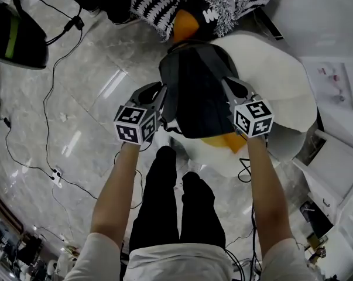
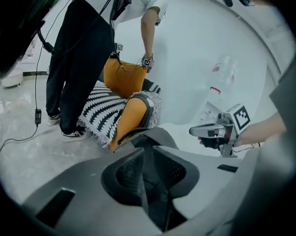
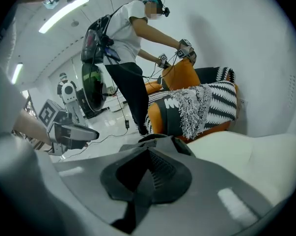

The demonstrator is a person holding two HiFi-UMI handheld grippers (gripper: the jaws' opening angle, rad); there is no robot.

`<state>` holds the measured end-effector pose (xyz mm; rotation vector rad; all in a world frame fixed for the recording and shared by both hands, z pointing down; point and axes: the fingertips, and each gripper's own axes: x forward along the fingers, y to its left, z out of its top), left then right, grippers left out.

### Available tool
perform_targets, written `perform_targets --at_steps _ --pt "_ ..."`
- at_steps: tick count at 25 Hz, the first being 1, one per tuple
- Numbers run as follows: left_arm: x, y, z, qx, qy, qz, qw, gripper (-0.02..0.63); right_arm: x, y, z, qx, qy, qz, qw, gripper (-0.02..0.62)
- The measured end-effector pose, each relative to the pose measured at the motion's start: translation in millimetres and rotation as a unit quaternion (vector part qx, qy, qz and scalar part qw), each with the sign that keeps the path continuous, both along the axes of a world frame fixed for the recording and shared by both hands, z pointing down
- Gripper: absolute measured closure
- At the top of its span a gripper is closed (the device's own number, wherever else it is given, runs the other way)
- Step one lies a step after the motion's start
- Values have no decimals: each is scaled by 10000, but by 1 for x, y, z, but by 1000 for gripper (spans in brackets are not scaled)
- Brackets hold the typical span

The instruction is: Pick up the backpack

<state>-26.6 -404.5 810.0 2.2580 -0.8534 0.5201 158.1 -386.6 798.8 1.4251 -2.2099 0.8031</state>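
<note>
The backpack lay lengthwise between left tongs and right tongs, both clamped onto its sides

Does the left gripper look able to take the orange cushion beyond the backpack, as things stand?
Probably not yet. The left gripper is shut on a backpack strap, so its jaws are full; the orange cushion lies beyond the backpack.

Glossy marble floor: black cables, white seat.
</note>
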Motion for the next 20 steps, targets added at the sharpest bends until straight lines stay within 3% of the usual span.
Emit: perform_targets --at_steps 8,10,20 --pt "3 -13 68 -428 23 -83 9990 405 20 -20 36 91 325 -99 9994 591" --pt "3 -14 78 -502 30 -61 9987 378 19 -19 44 47 340 -176 9993 475" --pt "7 -21 115 -583 -62 202 9981 350 18 -30 75 23 695 -446 9966 331"
